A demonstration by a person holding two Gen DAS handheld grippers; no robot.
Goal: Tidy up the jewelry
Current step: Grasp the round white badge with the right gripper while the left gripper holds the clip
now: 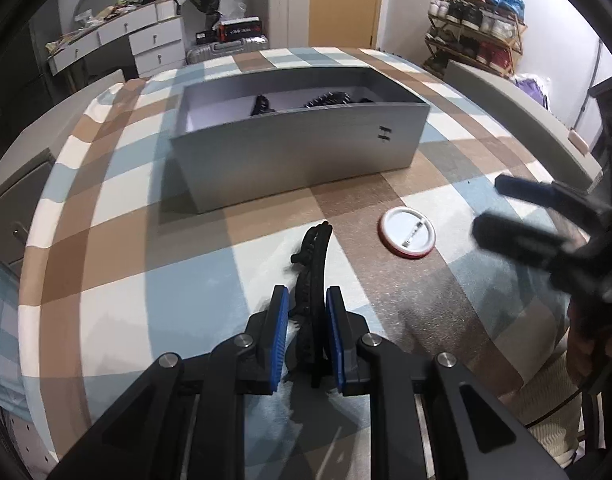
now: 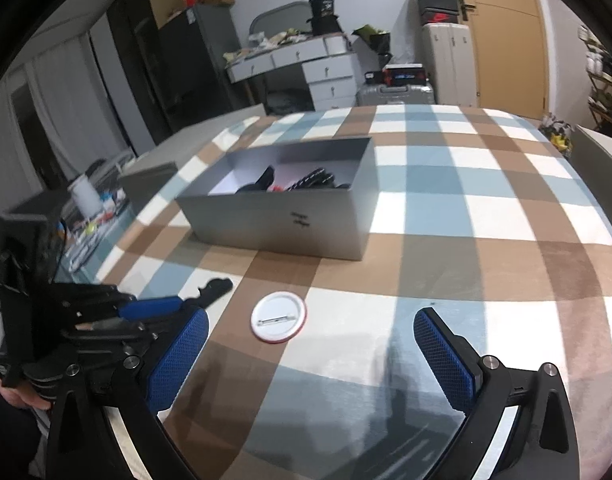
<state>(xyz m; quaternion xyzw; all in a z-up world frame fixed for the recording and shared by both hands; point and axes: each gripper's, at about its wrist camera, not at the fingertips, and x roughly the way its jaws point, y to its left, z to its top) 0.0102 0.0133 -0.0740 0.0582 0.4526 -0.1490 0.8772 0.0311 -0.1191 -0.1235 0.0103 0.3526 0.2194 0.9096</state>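
Observation:
My left gripper (image 1: 306, 300) has its blue pads closed around a black toothed hair clip (image 1: 314, 264) that sticks forward over the plaid tablecloth; it also shows in the right wrist view (image 2: 214, 290). A round white pin badge with a red rim (image 1: 408, 232) lies face down to the right of the clip, also in the right wrist view (image 2: 278, 317). My right gripper (image 2: 310, 328) is wide open and empty, just short of the badge. A grey open box (image 1: 306, 152) stands farther back and holds several black clips (image 2: 306, 180).
The plaid tablecloth (image 2: 466, 208) covers the table. Beyond the table's left edge are a small cluttered surface with a white cup (image 2: 84, 194), white drawers (image 1: 154, 40), suitcases and a shoe rack (image 1: 478, 20).

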